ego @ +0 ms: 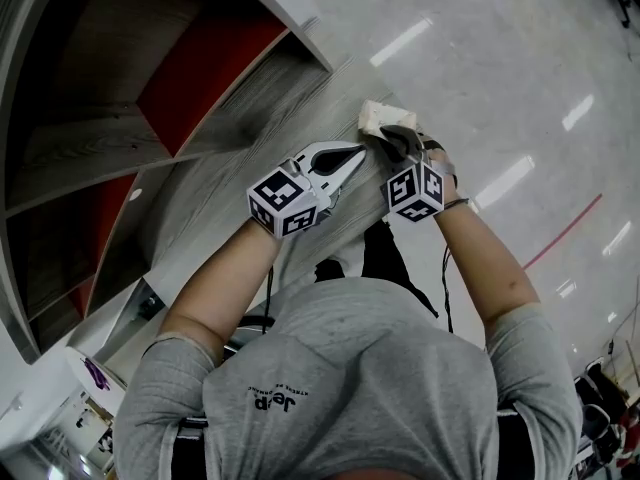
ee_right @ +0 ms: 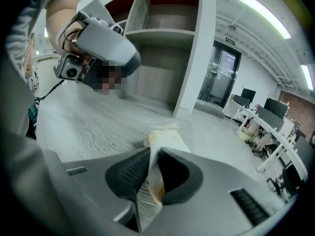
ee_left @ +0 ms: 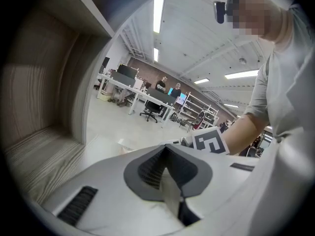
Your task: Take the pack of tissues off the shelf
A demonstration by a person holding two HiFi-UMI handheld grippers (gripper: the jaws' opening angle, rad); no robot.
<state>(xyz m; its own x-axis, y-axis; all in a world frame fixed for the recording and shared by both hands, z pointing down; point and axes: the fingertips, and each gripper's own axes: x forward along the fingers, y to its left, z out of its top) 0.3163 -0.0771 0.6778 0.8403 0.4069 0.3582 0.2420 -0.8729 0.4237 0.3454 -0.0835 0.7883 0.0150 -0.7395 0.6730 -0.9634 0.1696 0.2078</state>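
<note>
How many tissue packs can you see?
1. The tissue pack is pinched in the right gripper, by the corner of the grey wooden board. More could hide in the shelf compartments.

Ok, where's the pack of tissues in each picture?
Head view: pack of tissues upper middle, at the tip of the right gripper.
Left gripper view: maybe the blurry pale shape above the jaws.
Right gripper view: centre, pinched between the jaws.
Shared: the grey wood-grain shelf board.

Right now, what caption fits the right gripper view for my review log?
Right gripper clamped on one end of the pack of tissues at the wood-grain shelf edge.
</note>
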